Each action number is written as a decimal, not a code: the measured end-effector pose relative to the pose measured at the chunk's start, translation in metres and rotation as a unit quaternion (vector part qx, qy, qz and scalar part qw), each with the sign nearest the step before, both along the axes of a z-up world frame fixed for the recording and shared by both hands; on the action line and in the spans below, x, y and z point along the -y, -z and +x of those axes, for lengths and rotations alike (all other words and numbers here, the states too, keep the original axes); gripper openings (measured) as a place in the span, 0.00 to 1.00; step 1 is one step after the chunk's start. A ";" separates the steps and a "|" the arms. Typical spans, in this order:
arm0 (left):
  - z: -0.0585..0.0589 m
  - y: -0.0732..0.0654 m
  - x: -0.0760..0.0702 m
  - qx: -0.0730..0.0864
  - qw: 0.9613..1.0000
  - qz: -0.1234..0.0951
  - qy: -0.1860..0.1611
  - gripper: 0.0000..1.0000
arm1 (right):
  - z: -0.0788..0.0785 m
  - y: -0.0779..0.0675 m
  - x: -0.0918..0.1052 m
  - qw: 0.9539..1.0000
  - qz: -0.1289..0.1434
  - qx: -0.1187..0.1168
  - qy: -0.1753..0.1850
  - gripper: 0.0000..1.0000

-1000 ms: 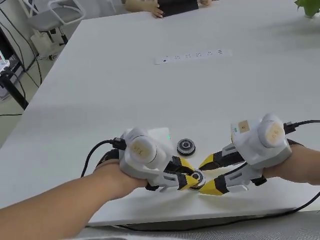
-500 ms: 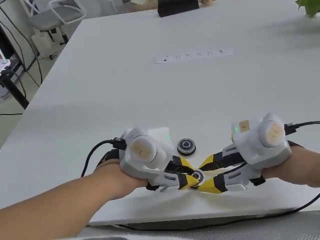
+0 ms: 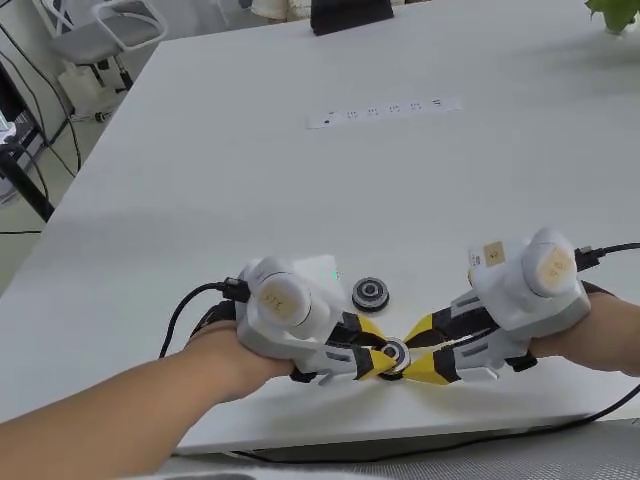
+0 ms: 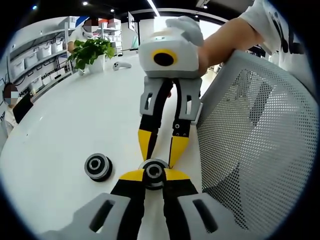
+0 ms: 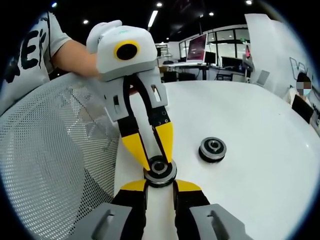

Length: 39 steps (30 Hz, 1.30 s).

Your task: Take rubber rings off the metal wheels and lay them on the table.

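Note:
A metal wheel with a black rubber ring (image 3: 394,353) is held just above the white table's (image 3: 300,180) near edge. My left gripper (image 3: 384,359) is shut on it from the left. My right gripper (image 3: 406,356) is shut on the ring from the right, so the yellow tips meet at the wheel. In the left gripper view, the wheel (image 4: 152,171) sits between my left gripper's (image 4: 154,176) tips. The right gripper view has it (image 5: 160,171) between my right gripper's (image 5: 160,186) tips. A second ringed wheel (image 3: 371,292) lies flat on the table just behind.
A white power strip (image 3: 383,112) lies mid-table. A mesh chair back (image 4: 255,150) stands close behind the grippers at the table's near edge. A potted plant (image 3: 615,12) is at the far right corner, and a chair (image 3: 110,30) stands off the far left.
My right gripper's jaws, open a second ago, have shut on the held wheel's ring. The left gripper has kept its hold. The second wheel has not moved.

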<state>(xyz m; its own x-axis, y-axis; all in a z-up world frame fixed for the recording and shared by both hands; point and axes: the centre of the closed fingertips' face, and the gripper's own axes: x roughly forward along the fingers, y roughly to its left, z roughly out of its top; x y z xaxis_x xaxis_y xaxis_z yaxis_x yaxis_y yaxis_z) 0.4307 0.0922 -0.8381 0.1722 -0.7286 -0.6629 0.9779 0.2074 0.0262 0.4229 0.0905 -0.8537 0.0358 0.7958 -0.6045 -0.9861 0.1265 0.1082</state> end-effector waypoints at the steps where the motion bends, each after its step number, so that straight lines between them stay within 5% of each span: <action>1: 0.000 0.000 0.000 0.000 1.000 0.000 0.000 0.07 | 0.000 0.000 0.000 1.000 -0.001 0.001 0.000 0.17; 27: 0.000 0.001 0.001 -0.001 1.000 -0.001 -0.003 0.07 | -0.001 0.001 0.004 1.000 -0.012 -0.003 0.004 0.07; 31: 0.000 0.001 0.000 0.000 1.000 0.000 -0.004 0.07 | -0.002 0.001 0.004 1.000 -0.019 0.010 -0.001 0.06; 34: -0.001 0.001 0.000 -0.001 1.000 0.000 -0.005 0.07 | 0.001 0.001 0.006 0.998 -0.041 0.049 -0.018 0.03; 39: -0.001 0.001 0.001 -0.001 1.000 -0.001 -0.005 0.07 | 0.001 0.002 0.005 0.999 -0.038 0.037 -0.012 0.02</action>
